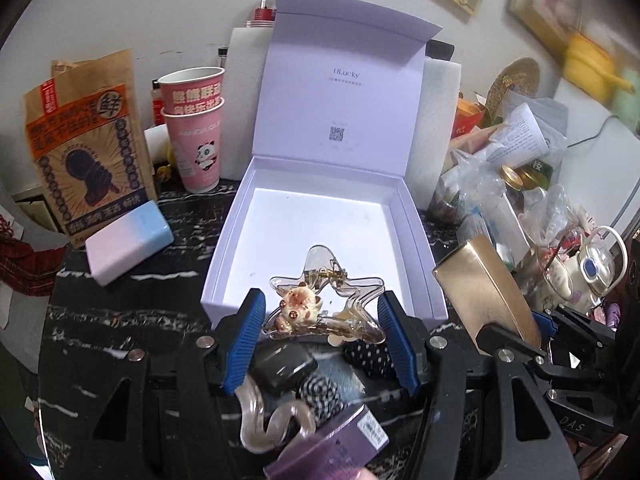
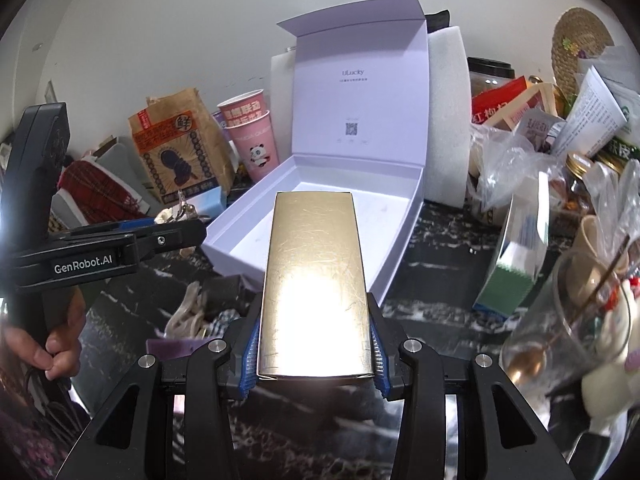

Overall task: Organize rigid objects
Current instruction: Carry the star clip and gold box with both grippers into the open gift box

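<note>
Left wrist view shows the white box (image 1: 420, 248) standing open on the dark marble table (image 1: 120, 320), its lid upright, and its floor is bare, so I judge that nothing has been sorted into it yet. The left gripper (image 1: 322, 320) holds a clear star-shaped hair clip (image 1: 324, 304) with a small bear figure on it; the blue pads press its two side tips, and the clip hangs over the near edge of the box. Right wrist view shows the right gripper (image 2: 316, 350) closed on a gold box (image 2: 314, 280), gripped at its near end from both long sides, while the far end points toward the white box and reaches above its near wall. Both things seem ready to be put in. Under the grippers more items wait on the table: a purple box (image 1: 336, 448), a pale curly hair clip (image 1: 272, 420), a dark small case (image 1: 286, 368). So most of the work is left.
</note>
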